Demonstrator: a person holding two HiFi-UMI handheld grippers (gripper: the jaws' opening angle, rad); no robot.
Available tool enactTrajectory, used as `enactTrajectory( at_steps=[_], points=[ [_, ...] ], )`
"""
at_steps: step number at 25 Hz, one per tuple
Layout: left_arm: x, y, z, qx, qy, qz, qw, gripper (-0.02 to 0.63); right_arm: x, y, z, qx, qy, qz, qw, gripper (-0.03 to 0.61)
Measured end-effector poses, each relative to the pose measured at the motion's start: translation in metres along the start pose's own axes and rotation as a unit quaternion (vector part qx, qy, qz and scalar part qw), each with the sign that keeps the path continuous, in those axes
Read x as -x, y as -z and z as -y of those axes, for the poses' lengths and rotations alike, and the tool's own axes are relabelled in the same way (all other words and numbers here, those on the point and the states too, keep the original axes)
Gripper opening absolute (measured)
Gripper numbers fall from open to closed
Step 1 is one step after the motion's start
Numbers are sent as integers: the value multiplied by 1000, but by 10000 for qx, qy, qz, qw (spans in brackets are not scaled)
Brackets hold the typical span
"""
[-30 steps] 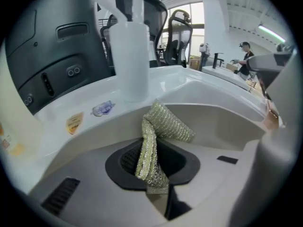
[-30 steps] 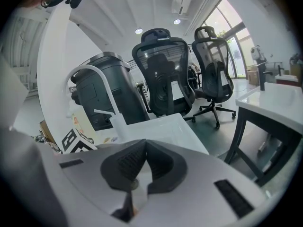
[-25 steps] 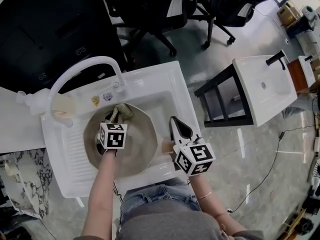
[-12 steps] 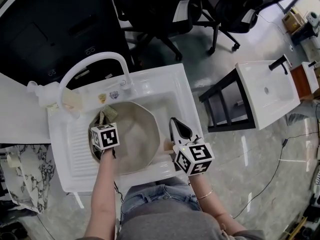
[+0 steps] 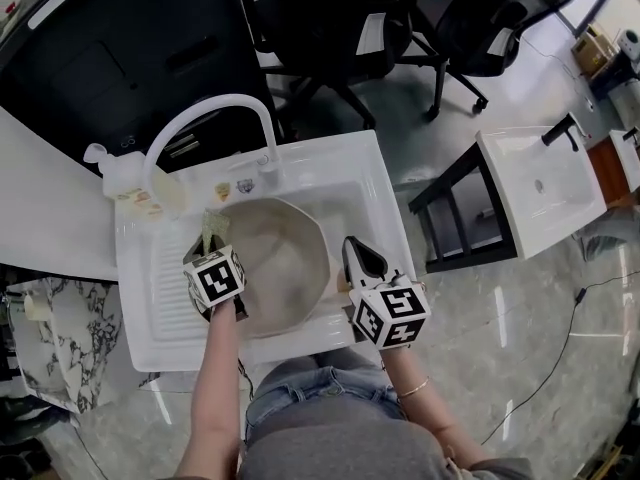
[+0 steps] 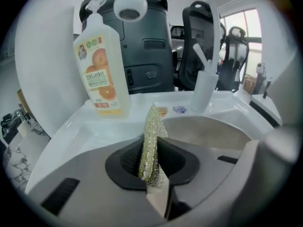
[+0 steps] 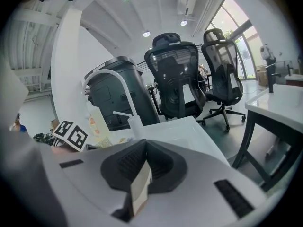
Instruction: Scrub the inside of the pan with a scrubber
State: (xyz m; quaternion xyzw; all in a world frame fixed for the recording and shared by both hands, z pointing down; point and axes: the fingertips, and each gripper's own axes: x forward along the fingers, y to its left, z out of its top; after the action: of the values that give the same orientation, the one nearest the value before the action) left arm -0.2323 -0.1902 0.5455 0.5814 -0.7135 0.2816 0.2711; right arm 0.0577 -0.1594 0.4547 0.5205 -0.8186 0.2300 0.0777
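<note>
Left gripper (image 6: 150, 167) is clamped on the scrubber (image 6: 154, 126), a glittery yellow-green pad that sticks up and forward from between the jaws. From the head view it's sitting right at the left rim of the pan (image 5: 280, 263), more over the edge than over the middle, and I can't tell if the pad is actually touching the metal. Right gripper (image 7: 142, 174) is closed up with nothing in it, jaws pressed together, parked on the sink (image 5: 330, 168) ledge just right of the pan. The pan itself is a big greyish round one that fills most of the basin. Going further back, there's an orange-label soap bottle (image 6: 102, 74) standing on the back left corner of the sink, and the white curved faucet (image 5: 210, 108) arches over from the back ledge toward that corner. Past the sink are black office chairs (image 7: 177, 74), and off to the right a second white sink unit (image 5: 540, 188) on a dark frame.
</note>
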Motion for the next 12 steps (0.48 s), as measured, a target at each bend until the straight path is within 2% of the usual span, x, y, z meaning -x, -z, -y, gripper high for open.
enactTrajectory(
  at_steps=[2,4,5,6,8,12],
  points=[
    [16,-5,8,-200,310,125,9992,69,4,-1,-4,26,-27,27,10000,11],
    [25,-12,18,-844,670,242,9939,69,8,-3,-7,50,-27,63,10000,11],
    [27,-15,23,-1297,824,301,9877,69,10,-3,-8,59,-16,78,10000,11],
    [29,-19,27,-1793,929,356,9787,69,12,-3,-8,66,1,91,9999,11],
    [28,-23,33,-2780,989,424,9545,67,16,-2,-8,71,42,100,9999,11],
    [18,-23,43,-4310,1049,439,8952,67,24,1,-7,79,131,78,9999,11]
  ],
)
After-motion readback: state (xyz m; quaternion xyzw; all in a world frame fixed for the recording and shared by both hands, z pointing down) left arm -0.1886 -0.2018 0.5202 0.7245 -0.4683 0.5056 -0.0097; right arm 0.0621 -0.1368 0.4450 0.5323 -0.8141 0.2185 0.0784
